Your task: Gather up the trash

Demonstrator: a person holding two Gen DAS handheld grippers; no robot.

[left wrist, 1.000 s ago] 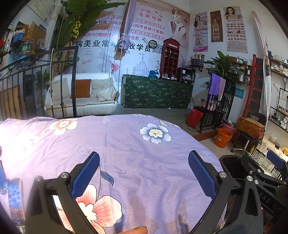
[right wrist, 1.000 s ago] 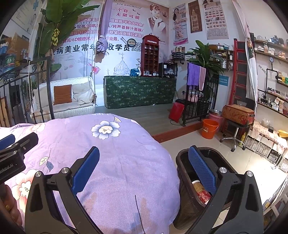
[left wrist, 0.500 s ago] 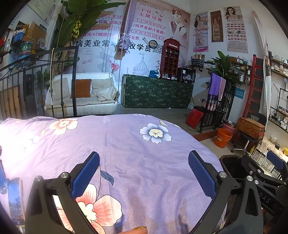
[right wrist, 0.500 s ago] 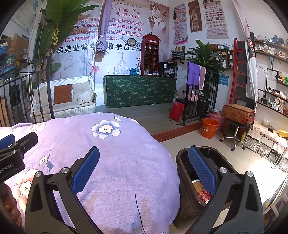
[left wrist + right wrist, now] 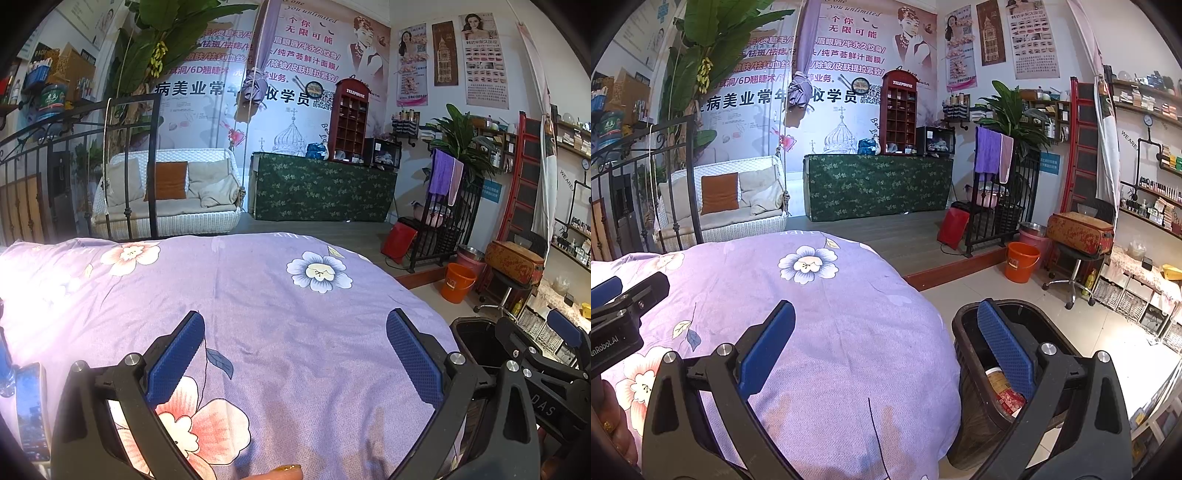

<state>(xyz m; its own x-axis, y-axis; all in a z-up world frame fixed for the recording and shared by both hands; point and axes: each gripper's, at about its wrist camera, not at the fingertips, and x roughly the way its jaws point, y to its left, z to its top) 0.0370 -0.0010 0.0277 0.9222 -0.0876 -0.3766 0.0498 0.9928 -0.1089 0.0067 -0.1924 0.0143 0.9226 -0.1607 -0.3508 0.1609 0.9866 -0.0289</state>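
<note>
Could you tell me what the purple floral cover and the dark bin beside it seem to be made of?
The purple floral cover looks like matte woven cotton: fine weave, soft rounded drape. The dark bin looks like plastic, judging by its smooth glossy rim and thin wall, though that is uncertain.

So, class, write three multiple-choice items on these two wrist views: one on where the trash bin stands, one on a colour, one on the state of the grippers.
1. Where is the trash bin?
A. On the bed
B. On the floor beside the bed
C. On the green counter

2. What colour is the bucket on the floor?
A. Orange
B. Blue
C. White

3. How are the left gripper and right gripper?
A. Both shut on trash
B. One holds a can
C. Both open, holding nothing

Answers: 1 B, the bin sits on tiles at the bed's edge; 2 A, it is plainly orange; 3 C, the fingers stand wide apart with only bedding between them.
</note>
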